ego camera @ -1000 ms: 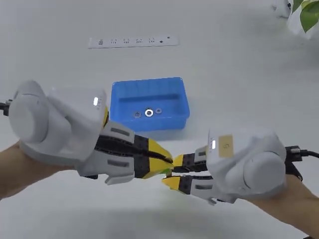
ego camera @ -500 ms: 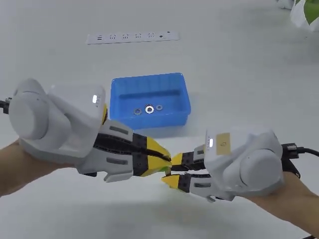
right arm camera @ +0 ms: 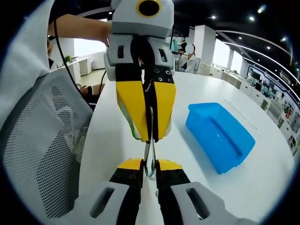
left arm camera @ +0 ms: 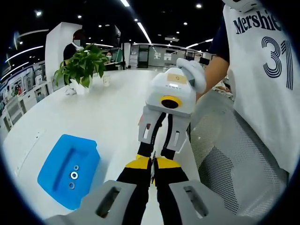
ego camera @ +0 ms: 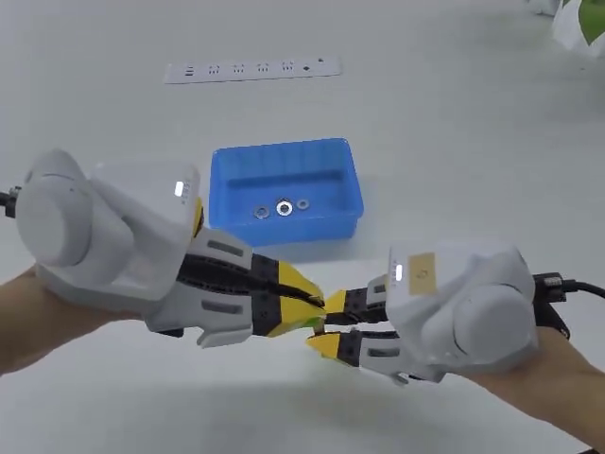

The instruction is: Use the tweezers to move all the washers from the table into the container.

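The tweezers (right arm camera: 148, 151) lie lengthwise between my two grippers, which meet tip to tip. My left gripper (left arm camera: 153, 164) and right gripper (right arm camera: 151, 165) are both pinched narrow on them. I cannot tell which end leads. Beyond is the container (ego camera: 284, 161), with three washers (ego camera: 284, 208) inside.

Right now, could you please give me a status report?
Left gripper and right gripper tip to tip, both shut on tweezers. Three washers in container. Power strip beyond it.
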`<action>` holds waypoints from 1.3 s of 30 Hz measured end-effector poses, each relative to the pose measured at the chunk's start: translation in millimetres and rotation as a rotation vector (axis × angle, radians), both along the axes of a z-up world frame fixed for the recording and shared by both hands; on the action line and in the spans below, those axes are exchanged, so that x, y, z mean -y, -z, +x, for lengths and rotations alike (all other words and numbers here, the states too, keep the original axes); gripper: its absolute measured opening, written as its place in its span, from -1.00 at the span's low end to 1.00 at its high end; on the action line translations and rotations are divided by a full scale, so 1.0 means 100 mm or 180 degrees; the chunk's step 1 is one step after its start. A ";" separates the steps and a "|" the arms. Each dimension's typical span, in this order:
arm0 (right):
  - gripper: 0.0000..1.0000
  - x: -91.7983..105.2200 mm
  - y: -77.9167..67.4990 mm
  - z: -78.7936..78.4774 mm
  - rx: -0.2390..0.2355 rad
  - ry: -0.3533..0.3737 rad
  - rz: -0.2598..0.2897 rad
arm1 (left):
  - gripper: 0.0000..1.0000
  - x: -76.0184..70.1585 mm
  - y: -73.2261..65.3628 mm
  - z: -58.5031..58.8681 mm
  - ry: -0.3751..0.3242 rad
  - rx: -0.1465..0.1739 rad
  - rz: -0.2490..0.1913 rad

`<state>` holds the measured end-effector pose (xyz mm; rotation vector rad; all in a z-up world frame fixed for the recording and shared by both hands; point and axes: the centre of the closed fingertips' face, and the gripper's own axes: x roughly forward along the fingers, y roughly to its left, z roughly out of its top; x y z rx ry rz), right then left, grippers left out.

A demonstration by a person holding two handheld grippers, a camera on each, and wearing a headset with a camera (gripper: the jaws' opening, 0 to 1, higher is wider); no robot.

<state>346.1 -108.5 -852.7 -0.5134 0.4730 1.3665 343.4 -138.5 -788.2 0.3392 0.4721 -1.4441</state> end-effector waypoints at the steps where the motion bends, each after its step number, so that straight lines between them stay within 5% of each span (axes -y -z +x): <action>1: -0.77 0.00 0.00 0.00 -0.0010 0.0003 0.0003 | -0.88 0.00 0.00 0.00 0.0002 -0.0006 0.0001; 7: -0.76 0.00 0.00 0.01 -0.0024 0.0023 0.0010 | -0.88 0.01 0.00 0.02 -0.0003 0.0041 0.0004; 29: -0.79 0.01 0.01 0.02 -0.0054 0.0039 0.0007 | -0.88 0.03 0.01 0.03 -0.0014 -0.0089 -0.0024; 39: -0.79 -0.03 -0.06 0.01 -0.0030 0.0035 0.0014 | -0.88 -0.02 -0.06 0.01 -0.0020 -0.0053 -0.0020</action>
